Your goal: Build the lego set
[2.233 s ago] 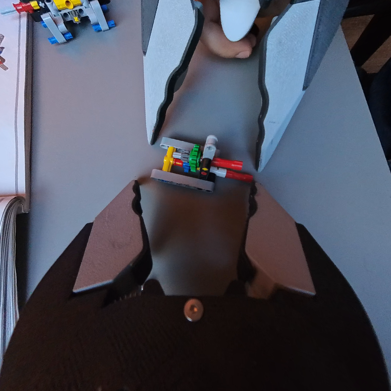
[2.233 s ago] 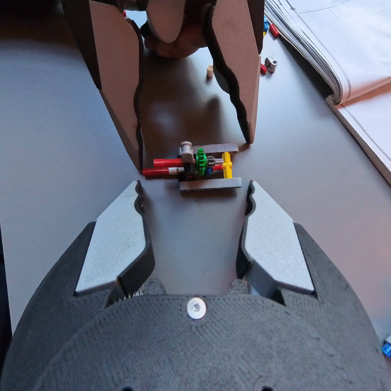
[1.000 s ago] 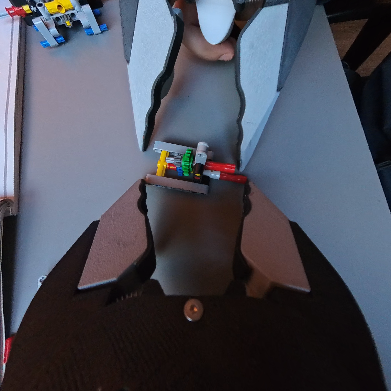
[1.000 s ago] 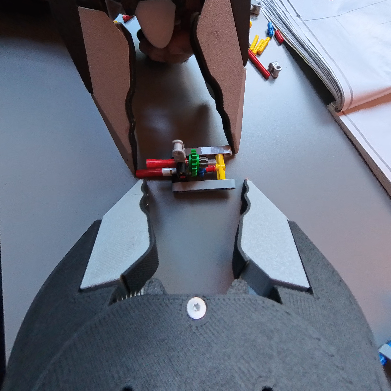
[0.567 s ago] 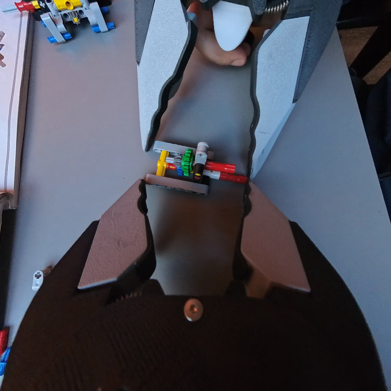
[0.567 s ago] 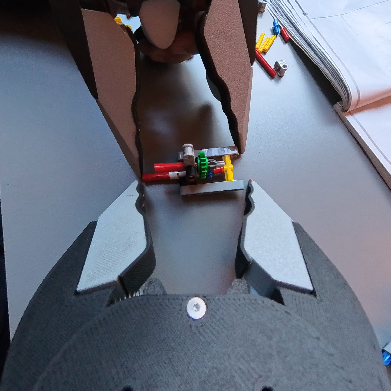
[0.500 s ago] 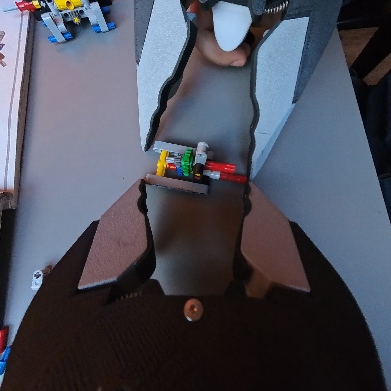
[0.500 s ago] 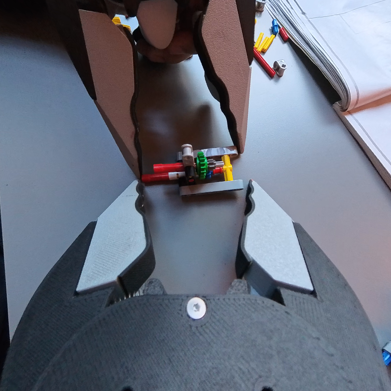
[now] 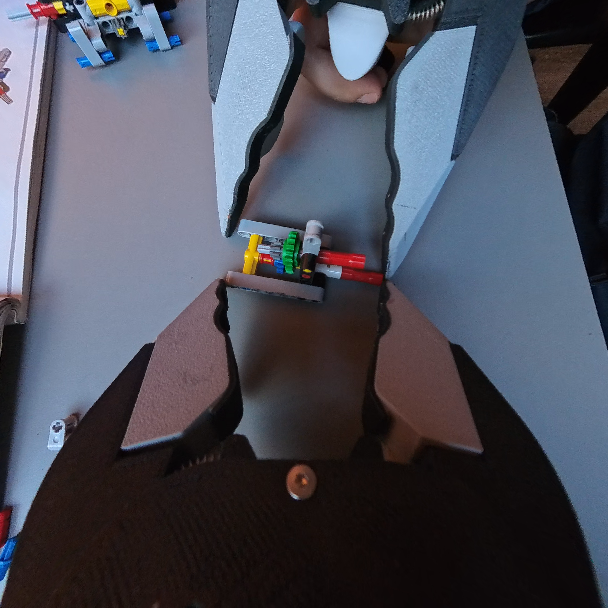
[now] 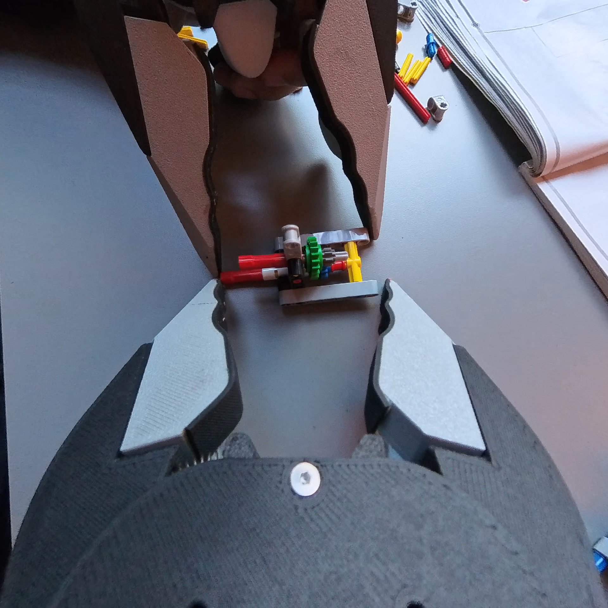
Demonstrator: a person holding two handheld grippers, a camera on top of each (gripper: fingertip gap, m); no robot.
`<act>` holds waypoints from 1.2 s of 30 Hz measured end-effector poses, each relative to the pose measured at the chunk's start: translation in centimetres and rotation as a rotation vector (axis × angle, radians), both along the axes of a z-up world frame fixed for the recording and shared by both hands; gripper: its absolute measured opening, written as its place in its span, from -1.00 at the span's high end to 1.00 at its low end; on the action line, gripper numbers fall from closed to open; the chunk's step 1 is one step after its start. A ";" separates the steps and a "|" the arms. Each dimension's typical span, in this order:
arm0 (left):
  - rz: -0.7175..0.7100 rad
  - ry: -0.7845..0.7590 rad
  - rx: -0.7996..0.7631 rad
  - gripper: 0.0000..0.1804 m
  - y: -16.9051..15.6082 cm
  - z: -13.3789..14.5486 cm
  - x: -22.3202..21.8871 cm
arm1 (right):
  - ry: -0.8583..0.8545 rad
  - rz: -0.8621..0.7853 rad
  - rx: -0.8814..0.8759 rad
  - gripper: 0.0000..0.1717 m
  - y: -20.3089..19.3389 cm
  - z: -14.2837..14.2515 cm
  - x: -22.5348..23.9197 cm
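A small brick assembly (image 9: 289, 260) lies on the grey table (image 9: 131, 197): two grey beams, a green gear, a yellow cross piece and two red axles. My left gripper (image 9: 302, 292) is open, its brown fingertips (image 9: 210, 316) flanking the near grey beam without gripping it. The right gripper's grey fingers (image 9: 250, 131) reach in from the far side, one tip by the far beam's end, the other by the red axle's end. In the right wrist view the assembly (image 10: 309, 263) lies just beyond my open right gripper (image 10: 302, 289). The left gripper's brown fingers (image 10: 177, 148) stand opposite.
A second brick model (image 9: 108, 26) stands at the far left beside an open booklet (image 9: 16, 131). A small grey connector (image 9: 57, 434) lies near my left gripper. In the right wrist view, the booklet (image 10: 526, 82) lies at the right, with loose red and yellow axles (image 10: 411, 95) near it. My two grippers' fingertips are within a few centimetres of each other. My left gripper's tips are some 11 centimetres from the small grey connector (image 9: 57, 434).
Both grippers have closed in on the assembly from opposite sides. The right gripper's jaws widened a little and shifted sideways. The assembly has not moved.
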State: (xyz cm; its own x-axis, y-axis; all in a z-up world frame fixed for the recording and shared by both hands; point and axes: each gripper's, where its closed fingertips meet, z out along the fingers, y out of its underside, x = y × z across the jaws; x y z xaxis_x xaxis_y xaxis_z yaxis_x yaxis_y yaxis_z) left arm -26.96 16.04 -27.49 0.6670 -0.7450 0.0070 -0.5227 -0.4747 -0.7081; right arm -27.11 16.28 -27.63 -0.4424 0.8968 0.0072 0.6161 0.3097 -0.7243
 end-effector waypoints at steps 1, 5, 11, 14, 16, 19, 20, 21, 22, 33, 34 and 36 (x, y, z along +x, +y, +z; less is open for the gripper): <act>-0.004 0.002 0.006 0.02 0.0 0.0 0.0 | 0.000 0.002 0.000 -0.07 0.0 0.0 0.0; -0.023 0.018 0.039 0.01 0.1 0.2 0.1 | 0.001 0.011 -0.001 -0.06 0.0 0.0 0.0; -0.038 0.013 0.030 0.00 0.1 0.1 0.1 | 0.003 0.025 -0.002 -0.05 0.0 0.0 0.0; -0.038 0.008 0.022 0.03 0.1 0.1 0.0 | 0.005 0.040 -0.002 -0.03 -0.2 0.0 0.1; -0.037 0.007 0.020 0.04 0.1 0.1 0.0 | 0.005 0.044 -0.004 -0.03 -0.2 0.1 0.0; -0.035 0.007 0.021 0.04 0.1 0.1 0.0 | 0.005 0.046 -0.004 -0.03 -0.2 0.1 0.0; -0.034 0.006 0.020 0.04 0.1 0.1 0.0 | 0.005 0.047 -0.004 -0.03 -0.2 0.1 0.0; -0.033 0.006 0.018 0.04 0.1 0.1 0.0 | 0.005 0.048 -0.004 -0.03 -0.2 0.1 0.0; -0.033 0.006 0.017 0.03 0.1 0.1 0.0 | 0.006 0.048 -0.006 -0.03 -0.2 0.1 0.0; -0.019 0.007 0.016 0.01 0.2 0.1 0.2 | 0.005 0.059 -0.010 -0.03 -0.2 0.1 0.0; -0.019 0.007 0.015 0.01 0.2 0.1 0.2 | 0.005 0.061 -0.010 -0.02 -0.2 0.1 0.0; -0.019 0.007 0.015 0.01 0.2 0.1 0.2 | 0.006 0.065 -0.009 -0.03 -0.3 0.1 0.0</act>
State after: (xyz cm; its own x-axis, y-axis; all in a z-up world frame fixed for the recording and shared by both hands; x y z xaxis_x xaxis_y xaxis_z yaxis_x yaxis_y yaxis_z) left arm -26.75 16.22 -27.43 0.6525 -0.7577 -0.0083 -0.5364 -0.4541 -0.7114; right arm -27.07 16.01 -27.51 -0.4996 0.8663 0.0015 0.5907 0.3419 -0.7309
